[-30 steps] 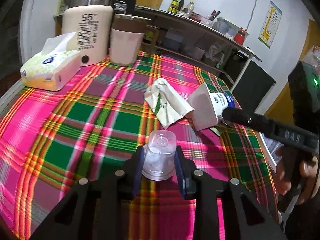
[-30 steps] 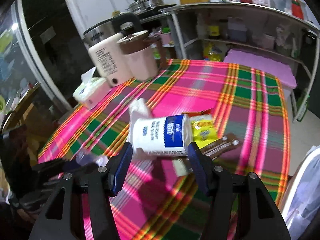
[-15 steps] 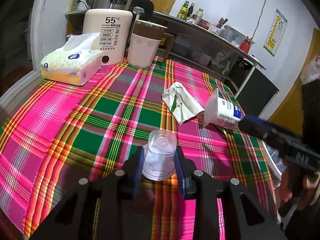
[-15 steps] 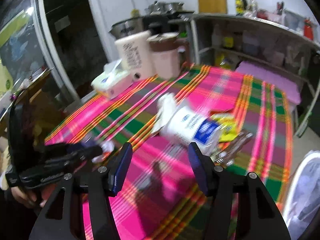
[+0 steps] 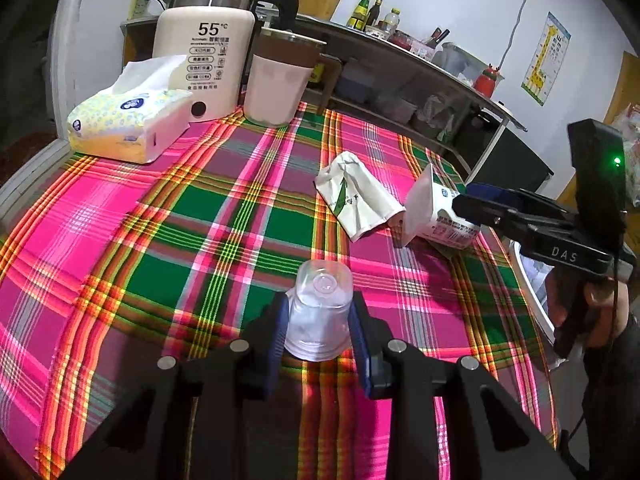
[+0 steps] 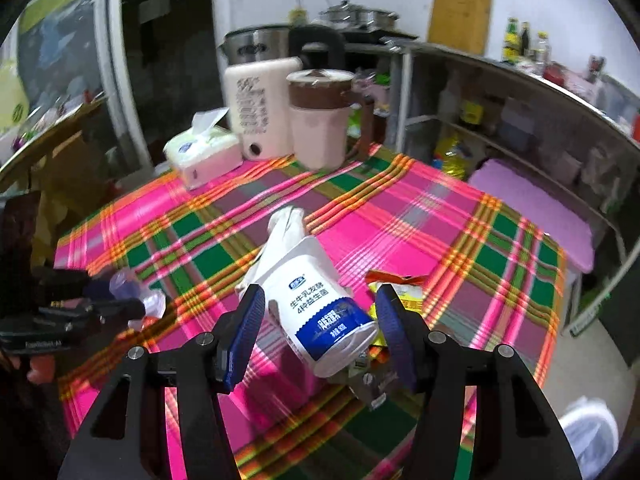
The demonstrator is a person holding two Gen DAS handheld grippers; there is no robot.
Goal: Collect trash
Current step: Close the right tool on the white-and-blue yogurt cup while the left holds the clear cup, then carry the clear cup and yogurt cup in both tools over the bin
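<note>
A clear plastic cup (image 5: 320, 312) sits upside down between the blue pads of my left gripper (image 5: 320, 322), which is shut on it just above the plaid tablecloth (image 5: 224, 216). A white and blue milk carton (image 6: 320, 308) lies on its side on the cloth, next to a crumpled white paper pack (image 5: 356, 200). My right gripper (image 6: 320, 324) is open, its pads on either side of the carton with gaps showing. In the left wrist view its fingers (image 5: 492, 204) reach the carton (image 5: 436, 216) from the right. A yellow wrapper (image 6: 404, 296) lies just behind the carton.
At the table's far side stand a tissue pack (image 5: 128, 124), a cream kettle (image 5: 208, 56) and a pink lidded mug (image 5: 280, 80). A dark wrapper (image 6: 372, 392) lies under the carton's near end. A white bin (image 6: 588, 428) is off the table's right edge. Shelves line the wall behind.
The right gripper swung away from the carton, rolled, and came back around it, still open. The left gripper kept the cup and barely moved.
</note>
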